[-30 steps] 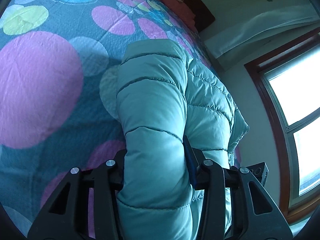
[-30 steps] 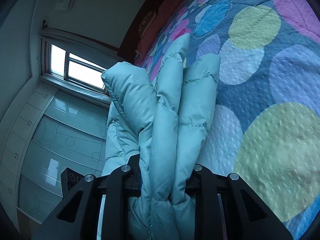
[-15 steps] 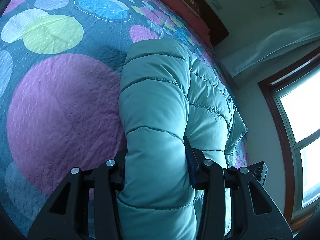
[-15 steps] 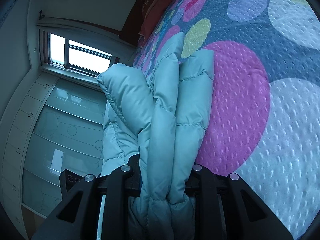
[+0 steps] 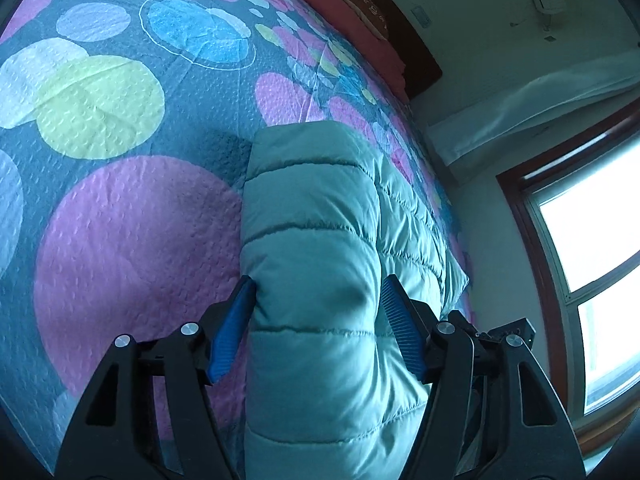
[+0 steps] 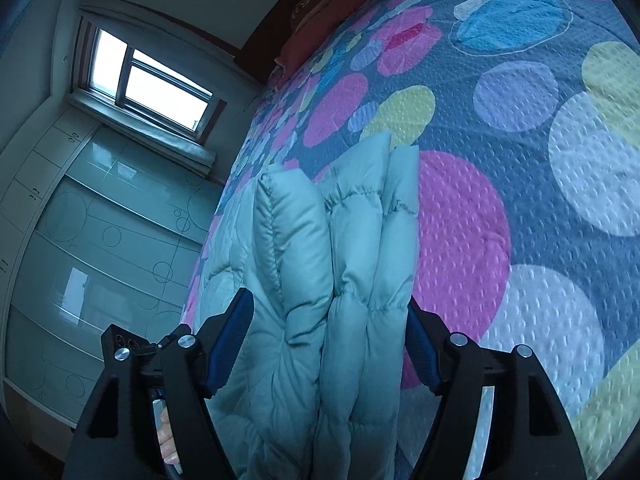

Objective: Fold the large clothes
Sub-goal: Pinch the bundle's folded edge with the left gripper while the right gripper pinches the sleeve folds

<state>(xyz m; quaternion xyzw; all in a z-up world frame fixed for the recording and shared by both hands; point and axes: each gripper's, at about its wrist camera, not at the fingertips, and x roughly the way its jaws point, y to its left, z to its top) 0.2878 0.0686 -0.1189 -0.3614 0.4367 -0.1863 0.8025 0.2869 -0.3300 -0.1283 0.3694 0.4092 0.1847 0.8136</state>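
A teal quilted puffer jacket (image 5: 316,248) lies folded in thick layers on the bed. In the left wrist view my left gripper (image 5: 318,304) stands open, its blue pads (image 5: 228,336) spread to either side of the jacket's folded edge. In the right wrist view the same jacket (image 6: 320,280) shows as several stacked layers, and my right gripper (image 6: 328,324) is open too, its blue pads (image 6: 224,348) apart on both sides of the bundle. The jacket rests on the bed between the fingers.
The bed (image 5: 120,120) has a blue cover with pink, yellow and light circles. A red pillow (image 5: 352,20) and dark headboard lie at the far end. A window (image 5: 592,224) and a glass-front wardrobe (image 6: 100,248) stand beside the bed.
Both grippers have opened and let go of the jacket they were clamped on. The jacket has come down onto the bed cover.
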